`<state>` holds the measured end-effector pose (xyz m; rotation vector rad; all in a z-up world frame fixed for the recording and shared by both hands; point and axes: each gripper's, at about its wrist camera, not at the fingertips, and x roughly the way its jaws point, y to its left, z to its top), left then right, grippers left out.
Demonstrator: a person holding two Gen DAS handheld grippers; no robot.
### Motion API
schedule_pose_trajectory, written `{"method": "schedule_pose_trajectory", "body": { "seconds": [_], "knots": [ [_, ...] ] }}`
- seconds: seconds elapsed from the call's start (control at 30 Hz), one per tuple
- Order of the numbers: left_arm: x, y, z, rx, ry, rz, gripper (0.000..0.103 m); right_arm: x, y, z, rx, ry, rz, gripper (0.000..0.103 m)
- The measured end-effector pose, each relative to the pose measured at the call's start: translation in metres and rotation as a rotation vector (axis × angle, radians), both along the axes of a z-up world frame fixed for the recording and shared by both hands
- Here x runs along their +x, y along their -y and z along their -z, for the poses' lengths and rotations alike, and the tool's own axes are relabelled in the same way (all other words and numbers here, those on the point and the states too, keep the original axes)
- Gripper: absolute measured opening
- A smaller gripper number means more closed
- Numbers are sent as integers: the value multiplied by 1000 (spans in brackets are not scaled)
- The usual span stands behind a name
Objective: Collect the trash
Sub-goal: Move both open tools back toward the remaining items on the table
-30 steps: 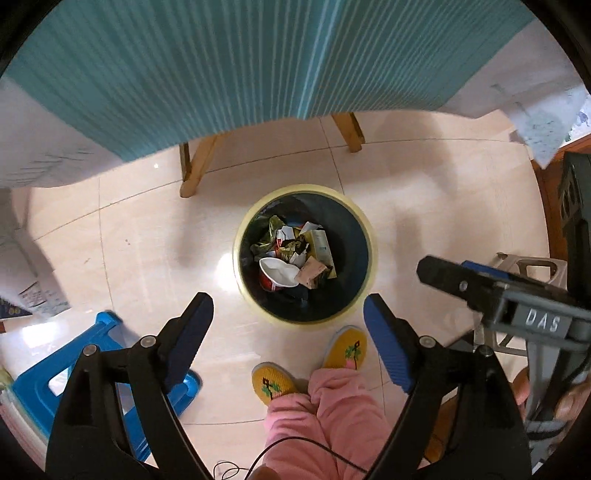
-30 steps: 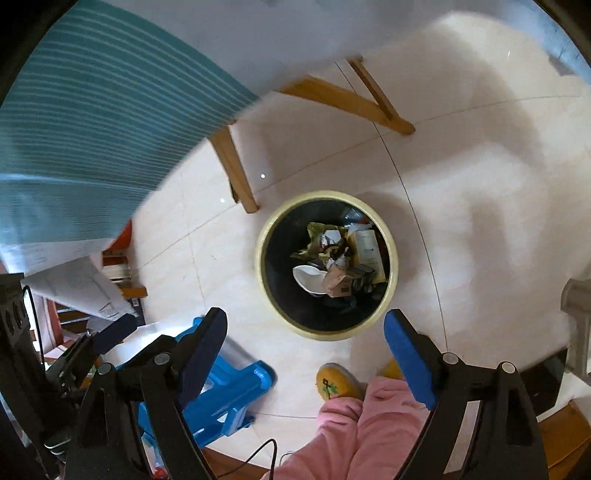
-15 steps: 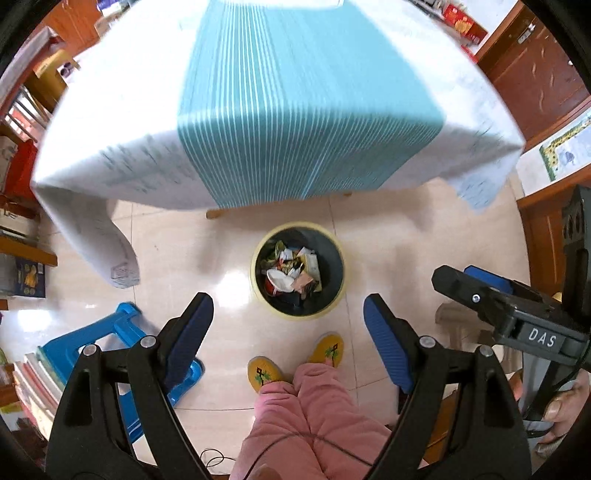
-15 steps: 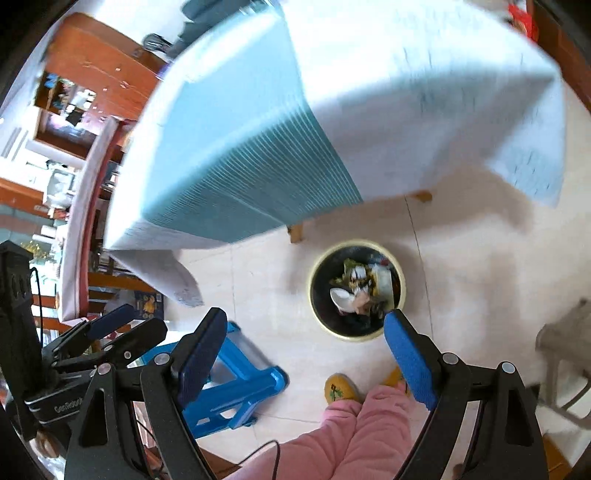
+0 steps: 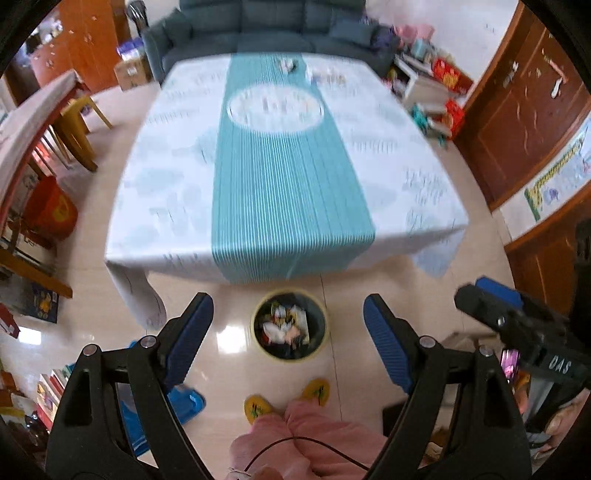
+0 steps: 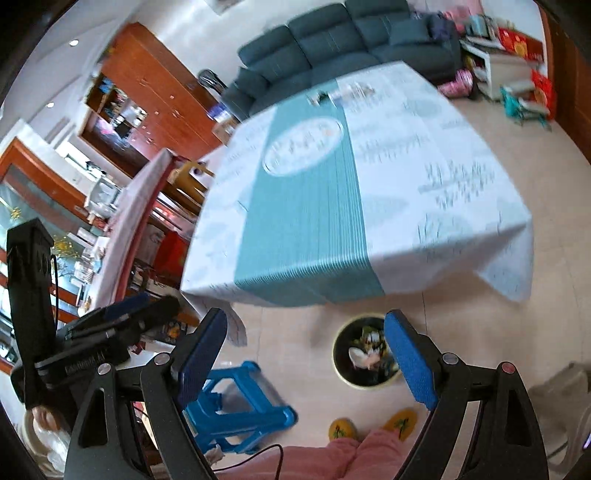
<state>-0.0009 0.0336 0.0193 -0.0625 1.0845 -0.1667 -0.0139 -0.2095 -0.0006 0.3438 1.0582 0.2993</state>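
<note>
A round dark bin with a pale yellow rim (image 5: 289,325) (image 6: 364,354) stands on the tiled floor just in front of the table, holding crumpled wrappers and a white cup. My left gripper (image 5: 288,332) hangs open high above it, nothing between its blue pads. My right gripper (image 6: 303,354) is open too and empty, with the bin showing by its right finger. Small pieces of trash (image 5: 291,66) (image 6: 332,92) lie at the table's far edge, blurred.
The table (image 5: 388,166) wears a white cloth with a teal striped runner. A blue plastic stool (image 6: 240,398) stands left of the bin. A person's pink trousers and yellow slippers (image 5: 288,400) are below. A dark sofa (image 5: 273,26), wooden cabinets and floor clutter ring the room.
Both grippers have risen and tilted up from over the bin. The bin has shrunk in view and the whole tabletop and room behind now show. Both stay open.
</note>
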Motion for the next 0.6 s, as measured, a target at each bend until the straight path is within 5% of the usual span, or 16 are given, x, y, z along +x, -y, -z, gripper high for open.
{"method": "schedule_pose_trajectory", "body": {
  "seconds": [0.3, 0.6],
  "knots": [
    [8, -2, -73, 12, 131, -71, 81, 28, 11, -47, 8, 115, -43, 88],
    [34, 6, -110, 55, 187, -49, 81, 76, 13, -63, 1, 154, -53, 88]
  ]
}}
